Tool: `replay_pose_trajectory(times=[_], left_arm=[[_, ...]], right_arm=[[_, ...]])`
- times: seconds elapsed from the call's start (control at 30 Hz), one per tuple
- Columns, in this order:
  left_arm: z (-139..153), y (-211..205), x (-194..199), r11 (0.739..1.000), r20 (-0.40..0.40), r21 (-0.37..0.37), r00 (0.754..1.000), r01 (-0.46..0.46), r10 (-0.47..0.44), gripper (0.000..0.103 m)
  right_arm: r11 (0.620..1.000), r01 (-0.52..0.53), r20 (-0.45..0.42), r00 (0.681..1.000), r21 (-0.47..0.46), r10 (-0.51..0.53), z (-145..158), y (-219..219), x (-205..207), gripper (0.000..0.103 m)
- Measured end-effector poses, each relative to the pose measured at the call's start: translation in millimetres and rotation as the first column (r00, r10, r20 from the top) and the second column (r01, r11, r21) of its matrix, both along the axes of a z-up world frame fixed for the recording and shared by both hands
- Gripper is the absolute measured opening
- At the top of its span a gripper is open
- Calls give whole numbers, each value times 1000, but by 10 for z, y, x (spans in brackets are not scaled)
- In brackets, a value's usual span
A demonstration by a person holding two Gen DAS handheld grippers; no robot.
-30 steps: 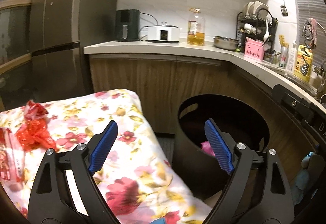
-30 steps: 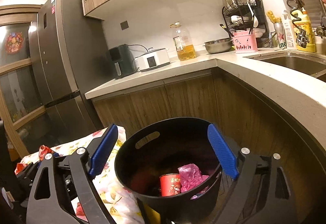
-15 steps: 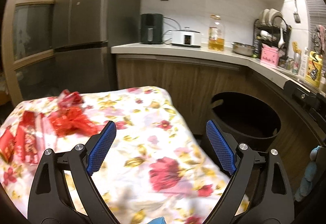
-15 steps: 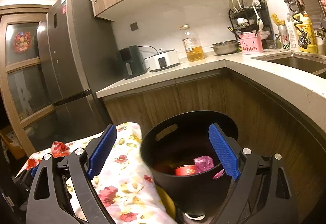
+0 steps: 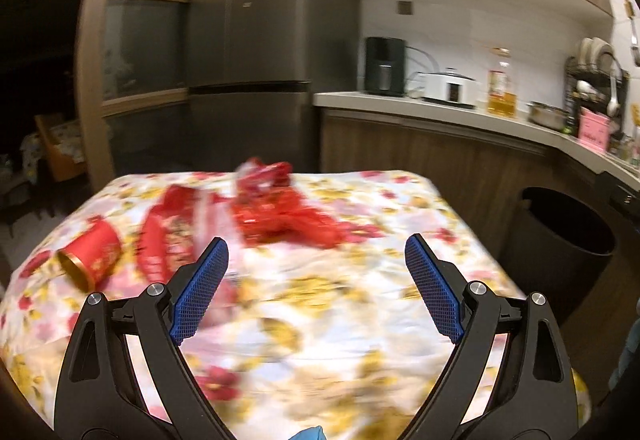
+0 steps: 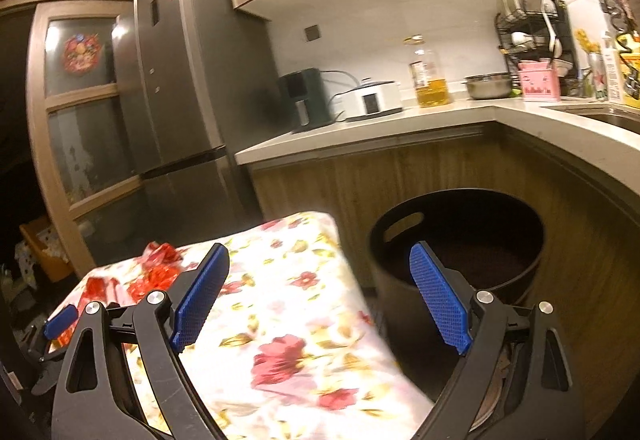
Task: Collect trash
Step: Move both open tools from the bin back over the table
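Left wrist view: left gripper (image 5: pixel 316 292), fingers spread, empty, above floral bench (image 5: pixel 320 320). Red wrappers (image 5: pixel 288 216) heaped at bench's far side; red can (image 5: pixel 90 254) lying tipped (blurred) left of them. Black bin (image 6: pixel 460 260) just right of bench. Right gripper (image 6: pixel 320 300), fingers apart, empty.

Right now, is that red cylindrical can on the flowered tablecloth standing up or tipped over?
Tipped over: the red can lies on its side, gold rim facing the camera, on the tablecloth.

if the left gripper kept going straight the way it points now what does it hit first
Most likely the crumpled red wrapper on the floral tablecloth. The left gripper is open and empty. The view is motion-blurred, so it might touch the cloth just short of it.
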State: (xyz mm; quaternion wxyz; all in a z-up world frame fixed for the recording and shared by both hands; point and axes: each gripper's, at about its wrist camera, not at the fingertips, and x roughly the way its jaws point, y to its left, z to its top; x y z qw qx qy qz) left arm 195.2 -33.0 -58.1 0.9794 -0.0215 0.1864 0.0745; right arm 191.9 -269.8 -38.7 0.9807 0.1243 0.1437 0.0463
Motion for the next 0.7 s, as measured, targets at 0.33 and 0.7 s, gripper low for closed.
replay_pose_trajectory(times=[0.33,0.7], left_arm=[[-137,791,126,988,-15,-32,988,-152,151,88],[-331,1216,413,978,-109,-107,980,-180,168,77]], right_arm=[[996,-87,-13,996,6,87,-65,478,123,89],[986,-164,-19,986,-15,164,-100,939,331,89]])
